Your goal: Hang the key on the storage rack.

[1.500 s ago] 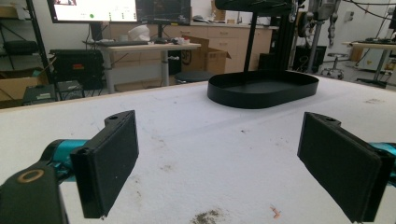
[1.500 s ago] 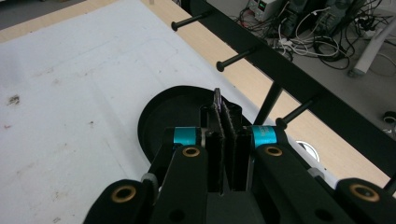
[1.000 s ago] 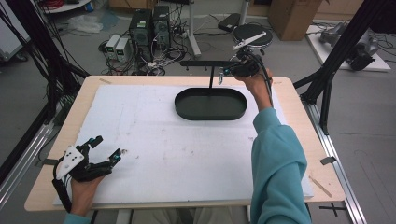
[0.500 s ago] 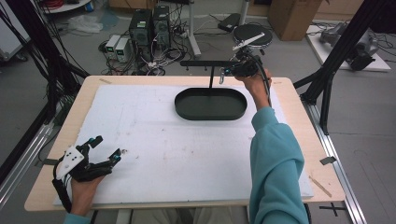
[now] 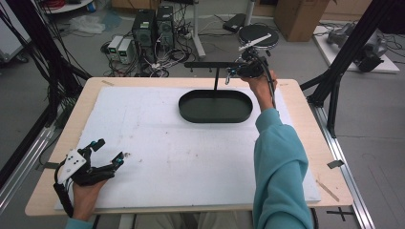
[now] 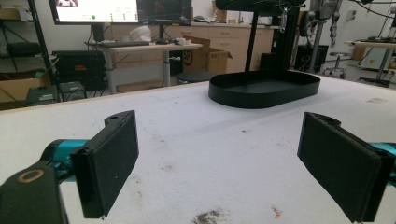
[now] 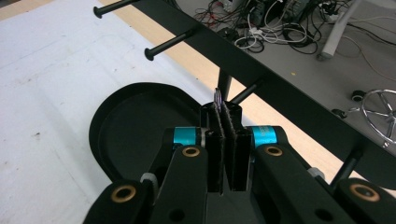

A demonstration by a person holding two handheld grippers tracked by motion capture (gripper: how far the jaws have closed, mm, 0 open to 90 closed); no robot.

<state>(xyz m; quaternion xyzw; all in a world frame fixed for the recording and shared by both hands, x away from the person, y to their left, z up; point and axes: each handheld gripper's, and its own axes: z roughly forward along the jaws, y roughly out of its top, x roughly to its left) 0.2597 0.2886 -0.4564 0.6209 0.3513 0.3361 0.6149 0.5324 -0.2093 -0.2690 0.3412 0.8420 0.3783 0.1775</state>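
From the high view, one black oval tray [image 5: 215, 106] sits on the white foam sheet [image 5: 181, 148], with one black hanging rack [image 5: 210, 64] rising behind it. The left gripper [image 5: 109, 153] rests near the front-left corner, spread wide. The left gripper view shows both pads [image 6: 112, 161] well apart, nothing between them. In the right gripper view, the right gripper [image 7: 227, 109] pinches a small metal ring [image 7: 217, 97] (partly hidden) beside one of four rack pegs [image 7: 173, 42].

Grey computer towers [image 5: 153, 26] and tangled cables [image 5: 165, 59] are sitting on the floor at upper centre-left, a brown cardboard box [image 5: 298, 14] lying upper right.
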